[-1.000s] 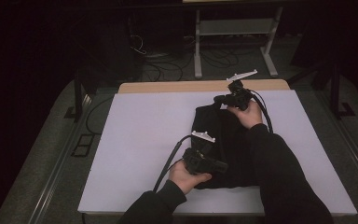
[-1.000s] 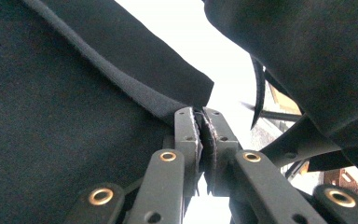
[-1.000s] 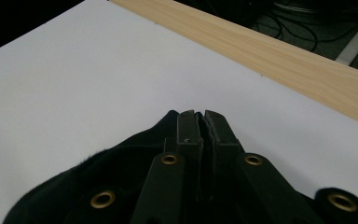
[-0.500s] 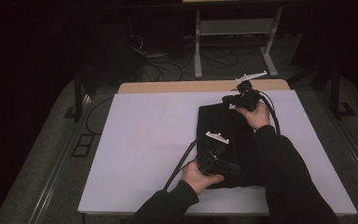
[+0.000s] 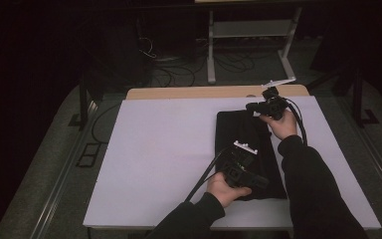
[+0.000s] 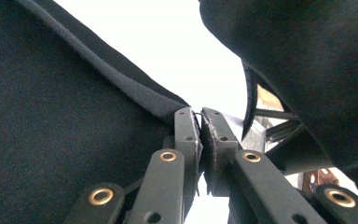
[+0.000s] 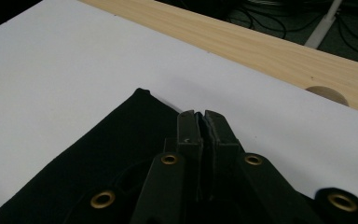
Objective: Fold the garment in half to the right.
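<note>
Visibly black cloth (image 5: 248, 149), folded, flat, narrow.

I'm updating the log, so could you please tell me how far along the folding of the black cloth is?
The black cloth already lies as a narrow strip on the white table cover, so it looks at least partly folded. In hand: the left gripper is shut on its near edge, and the right gripper appears shut on its far edge. Further folding probably remains.
</note>
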Demonstrator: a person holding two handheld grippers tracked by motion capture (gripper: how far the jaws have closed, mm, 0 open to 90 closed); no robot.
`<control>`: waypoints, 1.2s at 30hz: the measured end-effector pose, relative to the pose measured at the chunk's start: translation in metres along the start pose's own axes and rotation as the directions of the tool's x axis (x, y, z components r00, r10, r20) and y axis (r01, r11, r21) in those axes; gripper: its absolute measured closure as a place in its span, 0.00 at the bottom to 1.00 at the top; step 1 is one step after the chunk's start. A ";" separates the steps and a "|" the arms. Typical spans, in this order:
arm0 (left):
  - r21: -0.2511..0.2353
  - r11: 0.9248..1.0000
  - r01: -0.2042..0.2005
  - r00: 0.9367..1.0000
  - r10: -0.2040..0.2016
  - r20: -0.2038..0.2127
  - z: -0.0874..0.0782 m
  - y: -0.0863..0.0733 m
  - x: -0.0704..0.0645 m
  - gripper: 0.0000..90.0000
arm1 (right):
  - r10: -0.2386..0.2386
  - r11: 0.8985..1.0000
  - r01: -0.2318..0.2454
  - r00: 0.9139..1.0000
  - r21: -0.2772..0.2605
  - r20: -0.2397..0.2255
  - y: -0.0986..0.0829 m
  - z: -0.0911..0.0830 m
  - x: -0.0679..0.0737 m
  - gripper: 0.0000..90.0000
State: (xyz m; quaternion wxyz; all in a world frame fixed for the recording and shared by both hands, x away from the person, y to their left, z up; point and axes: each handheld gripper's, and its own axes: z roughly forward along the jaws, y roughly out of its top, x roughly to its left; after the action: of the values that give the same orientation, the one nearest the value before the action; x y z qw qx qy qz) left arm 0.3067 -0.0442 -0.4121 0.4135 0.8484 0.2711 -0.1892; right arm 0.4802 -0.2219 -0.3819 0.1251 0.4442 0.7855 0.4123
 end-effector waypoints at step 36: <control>0.067 0.998 0.017 1.000 -0.016 -0.021 0.052 0.014 -0.003 0.93 | 0.056 0.998 -0.056 0.998 -0.025 0.035 -0.022 -0.003 -0.031 0.94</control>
State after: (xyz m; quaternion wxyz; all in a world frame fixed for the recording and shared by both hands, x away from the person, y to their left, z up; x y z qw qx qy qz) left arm 0.3079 -0.0942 -0.4320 0.3802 0.8615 0.2759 -0.1928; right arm 0.4835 -0.2540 -0.4022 0.1326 0.4717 0.7654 0.4171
